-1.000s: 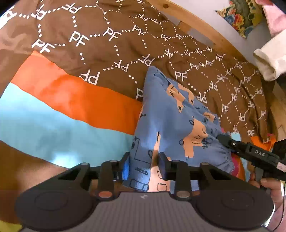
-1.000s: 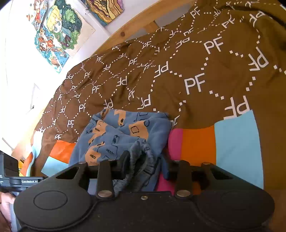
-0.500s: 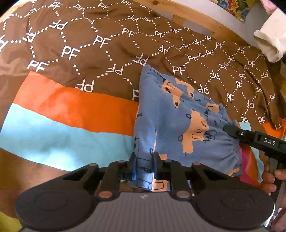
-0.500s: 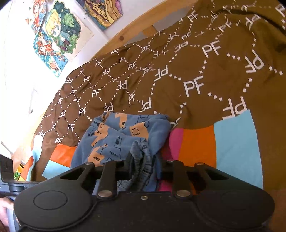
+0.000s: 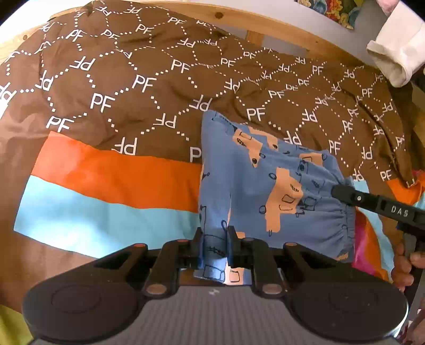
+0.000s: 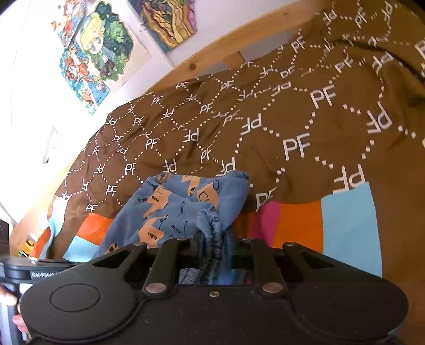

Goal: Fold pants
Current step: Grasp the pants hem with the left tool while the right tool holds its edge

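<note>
Small blue pants [image 5: 255, 185] with orange and black prints lie on the bed, also seen in the right wrist view [image 6: 180, 209]. My left gripper [image 5: 214, 236] is shut on the pants' leg end, at the near edge. My right gripper [image 6: 213, 237] is shut on the gathered elastic waistband. In the left wrist view the right gripper [image 5: 345, 193] shows as a black bar at the waistband on the right. The pants hang stretched between both grippers, lifted at the near side.
A brown duvet [image 5: 148, 87] with white PF letters and orange and light blue stripes [image 5: 106, 191] covers the bed. A wooden bed rail [image 5: 265, 24] runs along the back. A white cloth [image 5: 393, 58] hangs at the far right. Posters [image 6: 101, 50] hang on the wall.
Both grippers went from open to shut, the left on the leg end, the right on the waistband. Both then lifted and drew back a little with the fabric.
</note>
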Motion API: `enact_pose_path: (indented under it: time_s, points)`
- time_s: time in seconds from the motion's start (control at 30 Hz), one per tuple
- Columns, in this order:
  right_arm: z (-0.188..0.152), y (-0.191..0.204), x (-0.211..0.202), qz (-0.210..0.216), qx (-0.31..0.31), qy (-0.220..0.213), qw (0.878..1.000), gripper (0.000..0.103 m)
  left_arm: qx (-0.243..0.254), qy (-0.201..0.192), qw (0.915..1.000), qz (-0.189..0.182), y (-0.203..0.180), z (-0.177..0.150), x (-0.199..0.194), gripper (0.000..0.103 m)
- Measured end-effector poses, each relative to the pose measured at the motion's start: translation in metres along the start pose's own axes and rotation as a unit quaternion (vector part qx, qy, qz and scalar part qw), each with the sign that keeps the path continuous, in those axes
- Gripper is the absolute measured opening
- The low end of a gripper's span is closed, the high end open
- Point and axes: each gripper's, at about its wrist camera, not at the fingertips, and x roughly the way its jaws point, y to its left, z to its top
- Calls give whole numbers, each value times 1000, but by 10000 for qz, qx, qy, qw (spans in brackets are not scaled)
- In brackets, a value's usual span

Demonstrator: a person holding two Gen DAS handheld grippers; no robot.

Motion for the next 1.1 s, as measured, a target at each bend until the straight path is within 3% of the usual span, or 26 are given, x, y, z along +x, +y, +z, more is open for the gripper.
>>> enact_pose_path:
  time_s: [0.4, 0.57, 1.1]
  points:
    - [-6, 46, -17, -483, -1420, -413, 9878, 15, 70, -362, 9989, -273, 1, -5, -14, 17]
    - [-9, 61, -26, -648, -1957, -694, 9761, 15, 39, -491, 9979, -430, 4, -9, -19, 17]
    - [7, 79, -33, -1025, -2765, -1328, 9463, 14, 490, -1305, 9883, -623, -12, 15, -31, 17]
